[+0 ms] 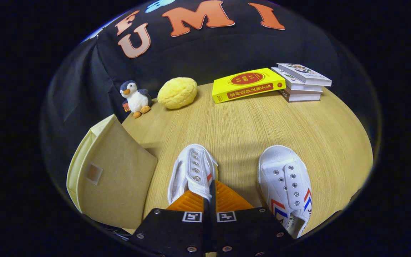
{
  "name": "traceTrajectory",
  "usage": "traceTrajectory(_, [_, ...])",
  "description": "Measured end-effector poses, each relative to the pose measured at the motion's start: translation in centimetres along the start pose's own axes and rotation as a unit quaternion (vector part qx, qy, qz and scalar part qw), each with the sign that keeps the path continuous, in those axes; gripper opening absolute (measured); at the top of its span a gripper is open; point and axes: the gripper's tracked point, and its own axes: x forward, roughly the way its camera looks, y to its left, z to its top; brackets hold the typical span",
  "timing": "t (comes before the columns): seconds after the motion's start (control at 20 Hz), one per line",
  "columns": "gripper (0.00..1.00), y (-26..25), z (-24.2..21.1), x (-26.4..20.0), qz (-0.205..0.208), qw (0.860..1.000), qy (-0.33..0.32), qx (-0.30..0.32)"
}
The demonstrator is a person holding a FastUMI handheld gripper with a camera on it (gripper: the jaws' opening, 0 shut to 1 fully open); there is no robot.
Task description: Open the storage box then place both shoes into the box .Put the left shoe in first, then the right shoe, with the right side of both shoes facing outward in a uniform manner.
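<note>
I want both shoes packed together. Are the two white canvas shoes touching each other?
Apart. The gripper view shows bare wooden table between left white canvas shoe and right white canvas shoe.

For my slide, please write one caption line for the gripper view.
Gripper shut on white canvas shoe, second white shoe beside it, beige fabric storage box on wooden table.

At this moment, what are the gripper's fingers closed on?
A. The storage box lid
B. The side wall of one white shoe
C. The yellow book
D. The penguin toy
B: the gripper has both fingers pressed together on the nearer white shoe's side wall, beside the storage box.
</note>
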Motion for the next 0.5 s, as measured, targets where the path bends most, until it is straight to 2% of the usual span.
traceTrajectory(0.5, [0.01, 5.8, 8.2, -6.3, 0.043, 0.995, -0.064, 0.060])
